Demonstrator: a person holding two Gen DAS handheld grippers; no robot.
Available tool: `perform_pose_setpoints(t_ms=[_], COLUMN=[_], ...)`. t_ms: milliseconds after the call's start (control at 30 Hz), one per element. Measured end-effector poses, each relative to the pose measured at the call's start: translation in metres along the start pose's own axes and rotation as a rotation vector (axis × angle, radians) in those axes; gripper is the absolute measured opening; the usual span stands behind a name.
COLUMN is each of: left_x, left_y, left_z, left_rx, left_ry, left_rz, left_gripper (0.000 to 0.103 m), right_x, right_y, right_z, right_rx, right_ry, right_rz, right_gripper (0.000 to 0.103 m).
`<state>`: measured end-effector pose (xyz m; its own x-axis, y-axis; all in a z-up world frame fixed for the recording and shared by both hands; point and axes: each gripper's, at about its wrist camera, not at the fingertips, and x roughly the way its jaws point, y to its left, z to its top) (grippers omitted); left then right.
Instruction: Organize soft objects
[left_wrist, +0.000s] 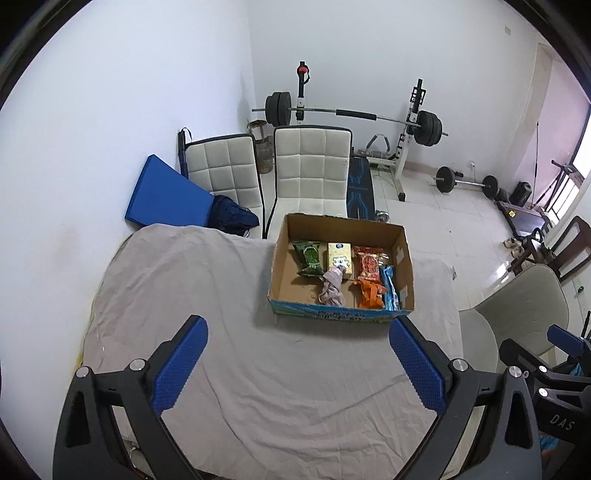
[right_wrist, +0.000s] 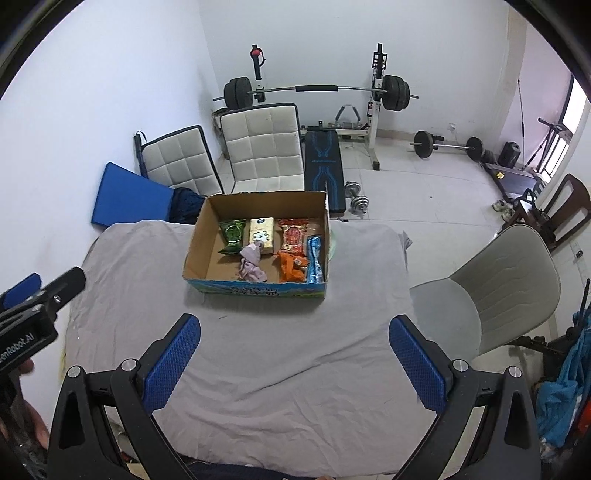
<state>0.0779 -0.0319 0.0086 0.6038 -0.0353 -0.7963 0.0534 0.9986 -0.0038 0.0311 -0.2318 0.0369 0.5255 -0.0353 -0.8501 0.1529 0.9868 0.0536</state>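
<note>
Both pairs of blue-padded fingers gape wide and empty, the left gripper (left_wrist: 297, 369) and right gripper (right_wrist: 293, 363) poised over the grey-clothed bench (right_wrist: 258, 369). Ahead, the open brown cardboard box (right_wrist: 192, 254) holds six soft items: four snack packets (green, red, orange, blue), one cream tissue pack (right_wrist: 261, 230), one crumpled mauve cloth (right_wrist: 251, 266). Judged risk: crowded packing could make fingers snag neighbours or shove the light box.

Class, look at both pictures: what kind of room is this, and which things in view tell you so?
Probably a spare room at home used as a gym: a barbell on a rack, a weight bench and dumbbells stand behind the cloth-covered table.
</note>
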Motion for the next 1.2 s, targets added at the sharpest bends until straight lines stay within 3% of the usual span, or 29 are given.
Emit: perform_pose_setpoints(t_ms=[533, 1200], left_x=[0.022, 0.045], left_y=[0.0, -0.005], left_z=[0.017, 0.021], left_rx=[0.007, 0.023], left_ry=[-0.016, 0.013], left_rz=[0.041, 0.042], left_gripper=[0.101, 0.101], right_x=[0.027, 0.049], right_y=[0.004, 0.002], right_z=[0.039, 0.044], right_rx=[-0.018, -0.033], right_ry=[-0.027, -0.009], right_rz=[-0.039, -0.06], right_gripper=[0.103, 0.103])
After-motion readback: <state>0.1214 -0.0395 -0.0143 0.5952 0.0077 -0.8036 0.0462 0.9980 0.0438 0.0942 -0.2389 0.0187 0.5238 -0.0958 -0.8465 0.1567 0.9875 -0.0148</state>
